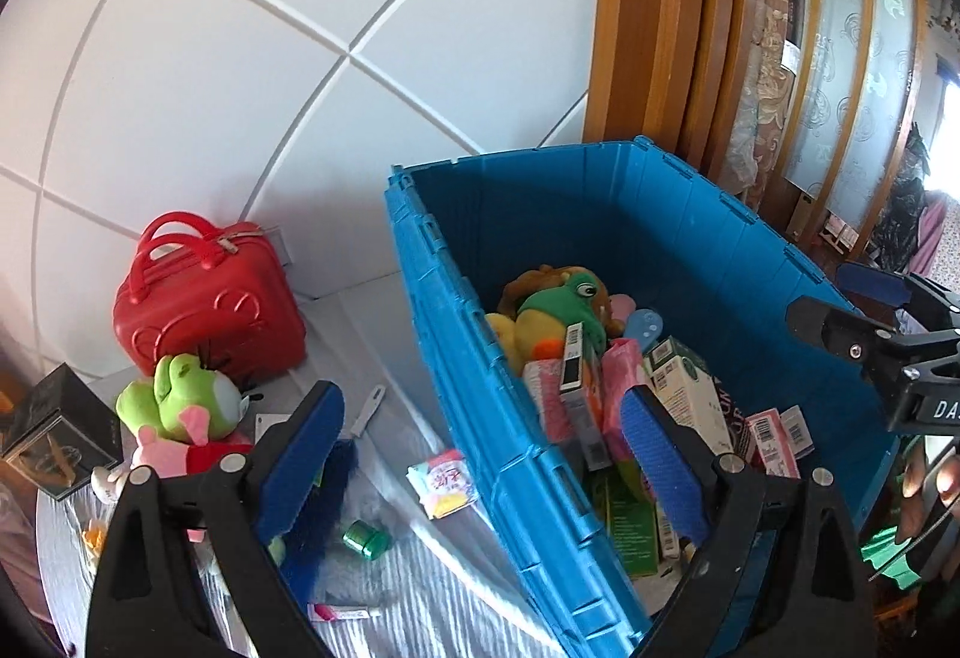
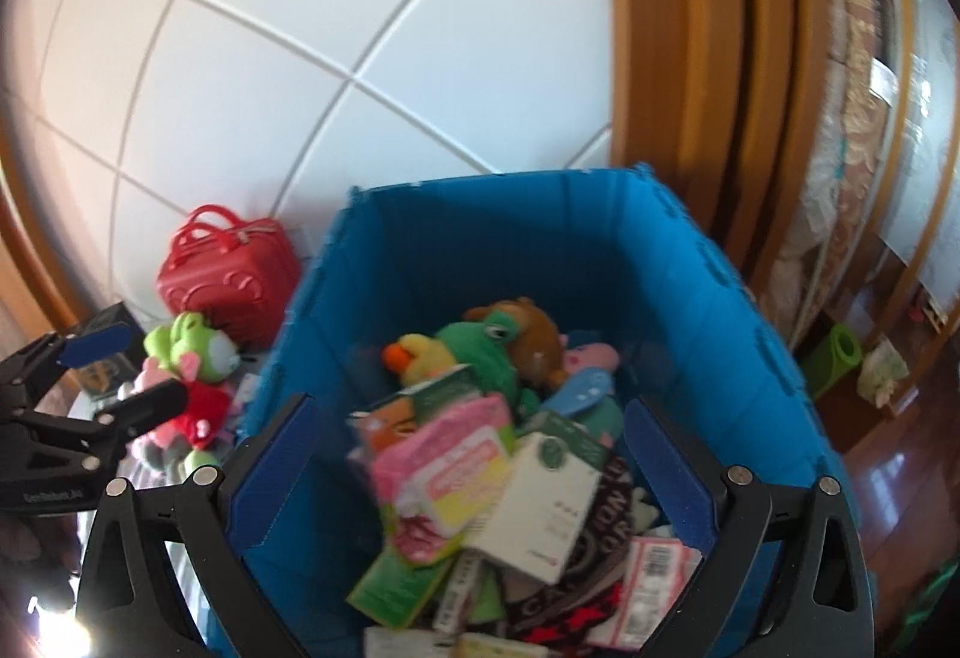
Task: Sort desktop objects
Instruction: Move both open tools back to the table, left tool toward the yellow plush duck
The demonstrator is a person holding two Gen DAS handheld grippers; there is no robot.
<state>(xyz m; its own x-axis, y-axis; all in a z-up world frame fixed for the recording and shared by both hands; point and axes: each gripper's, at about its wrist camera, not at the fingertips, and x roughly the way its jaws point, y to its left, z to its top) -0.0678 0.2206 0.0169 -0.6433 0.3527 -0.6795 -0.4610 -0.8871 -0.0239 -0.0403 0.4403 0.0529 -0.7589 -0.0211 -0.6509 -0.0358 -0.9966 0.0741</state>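
A blue plastic crate (image 1: 480, 418) (image 2: 690, 310) stands on the table, filled with plush toys (image 1: 558, 316) (image 2: 480, 352) and several small boxes (image 2: 540, 496). My left gripper (image 1: 486, 454) is open and empty, straddling the crate's left wall. My right gripper (image 2: 468, 478) is open and empty, just above the boxes in the crate. On the table left of the crate lie a green plush frog (image 1: 180, 400) (image 2: 198, 346), a small sachet (image 1: 444, 484), a green cap (image 1: 366, 538) and a tube (image 1: 342, 611).
A red mini suitcase (image 1: 204, 298) (image 2: 228, 268) stands against the white tiled wall. A dark box (image 1: 54, 430) sits at the table's left edge. Wooden door frames and a rolled rug (image 1: 774, 58) are at the right.
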